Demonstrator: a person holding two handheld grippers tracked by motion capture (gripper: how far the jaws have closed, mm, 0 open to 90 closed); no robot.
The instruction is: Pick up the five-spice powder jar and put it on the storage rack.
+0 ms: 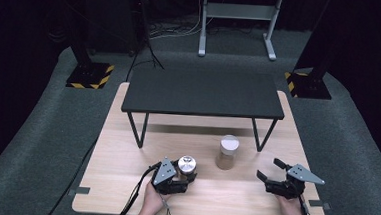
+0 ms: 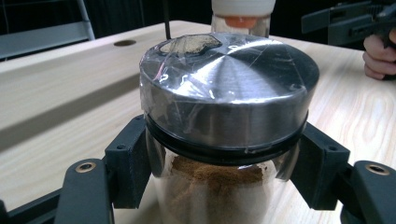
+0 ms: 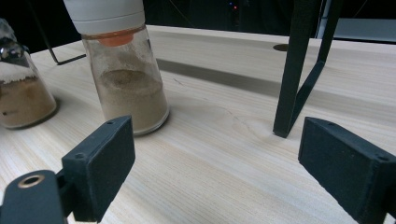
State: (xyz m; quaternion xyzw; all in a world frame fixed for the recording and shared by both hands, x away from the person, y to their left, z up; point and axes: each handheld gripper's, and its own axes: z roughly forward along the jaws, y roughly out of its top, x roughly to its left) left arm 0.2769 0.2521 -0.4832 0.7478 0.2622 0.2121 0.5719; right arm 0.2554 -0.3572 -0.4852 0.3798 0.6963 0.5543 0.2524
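While our left gripper (image 1: pixel 182 176) clamps the steel-lidded jar (image 1: pixel 187 166), seemingly to steady or lift it; our right gripper (image 1: pixel 270 171) waits wide open, empty, near the white-capped jar (image 1: pixel 227 152).

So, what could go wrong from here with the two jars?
1. The left tongs hold the metal-lidded jar just under its lid; the glass might slip when lifted.
2. The white-capped jar stands close by and could be knocked over.
3. The shelf leg is near the open right tongs, which might bump it.

A black shelf (image 1: pixel 203 93) on thin legs stands on the wooden table (image 1: pixel 126 148).
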